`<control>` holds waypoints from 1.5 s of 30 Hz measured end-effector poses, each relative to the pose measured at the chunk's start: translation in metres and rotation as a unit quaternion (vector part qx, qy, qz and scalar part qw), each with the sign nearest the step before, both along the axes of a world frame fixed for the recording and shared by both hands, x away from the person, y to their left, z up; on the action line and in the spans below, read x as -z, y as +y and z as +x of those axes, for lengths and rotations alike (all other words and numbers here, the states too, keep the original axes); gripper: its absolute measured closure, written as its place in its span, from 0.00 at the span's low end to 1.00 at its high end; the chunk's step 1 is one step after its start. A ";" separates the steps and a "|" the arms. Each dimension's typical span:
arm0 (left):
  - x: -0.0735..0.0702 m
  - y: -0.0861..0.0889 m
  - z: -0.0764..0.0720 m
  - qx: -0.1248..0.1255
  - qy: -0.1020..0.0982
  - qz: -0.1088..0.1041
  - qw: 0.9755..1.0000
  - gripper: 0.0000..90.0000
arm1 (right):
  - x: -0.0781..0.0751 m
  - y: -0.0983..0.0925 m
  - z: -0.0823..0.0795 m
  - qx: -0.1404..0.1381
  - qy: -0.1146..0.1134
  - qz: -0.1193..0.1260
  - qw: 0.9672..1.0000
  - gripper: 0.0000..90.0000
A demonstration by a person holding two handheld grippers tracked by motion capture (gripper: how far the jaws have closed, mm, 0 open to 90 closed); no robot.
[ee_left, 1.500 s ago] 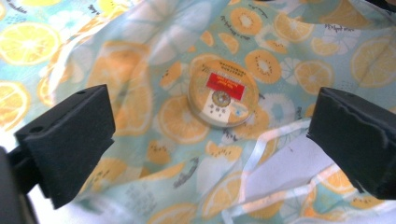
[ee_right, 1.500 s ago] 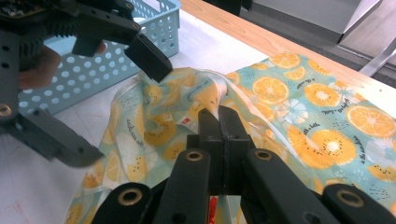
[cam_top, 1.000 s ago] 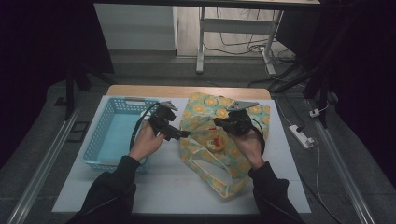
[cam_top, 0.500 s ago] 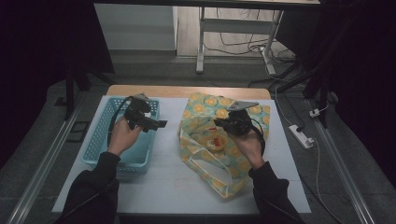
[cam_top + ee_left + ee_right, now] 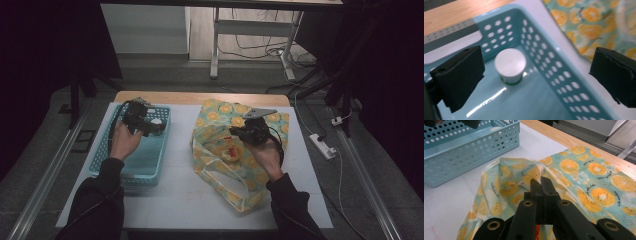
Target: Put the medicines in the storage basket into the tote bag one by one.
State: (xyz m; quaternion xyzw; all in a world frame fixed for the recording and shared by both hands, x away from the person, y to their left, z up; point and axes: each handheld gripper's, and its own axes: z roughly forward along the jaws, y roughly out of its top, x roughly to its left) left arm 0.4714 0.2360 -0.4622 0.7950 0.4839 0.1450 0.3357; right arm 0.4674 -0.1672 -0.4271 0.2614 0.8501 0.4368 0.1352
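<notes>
A light blue perforated basket (image 5: 129,179) stands at the table's left. A small white cup (image 5: 156,121) sits upright in its far end. My left gripper (image 5: 154,128) hangs just above that cup with its jaws wide apart and nothing between them; in the left gripper view the cup (image 5: 510,65) lies between the two black pads, inside the basket (image 5: 544,62). An orange-print cloth bag (image 5: 220,117) lies at the centre right. My right gripper (image 5: 236,133) is shut on the bag's rim (image 5: 541,168), holding its mouth up. Something red (image 5: 231,150) shows inside the bag.
The white tabletop (image 5: 185,190) has free room between basket and bag and along the front. A wooden strip (image 5: 200,97) runs along the table's far edge. On the floor to the right lies a power strip (image 5: 322,146).
My left gripper has swung left from the bag's mouth to above the basket's far end. Its jaws now stand open over the white cup. The right gripper has held still.
</notes>
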 end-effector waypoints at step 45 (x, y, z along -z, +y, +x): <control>0.034 -0.007 0.031 -0.014 0.071 0.075 0.995 0.56 | 0.000 0.002 -0.001 -0.001 -0.002 -0.001 1.000 1.00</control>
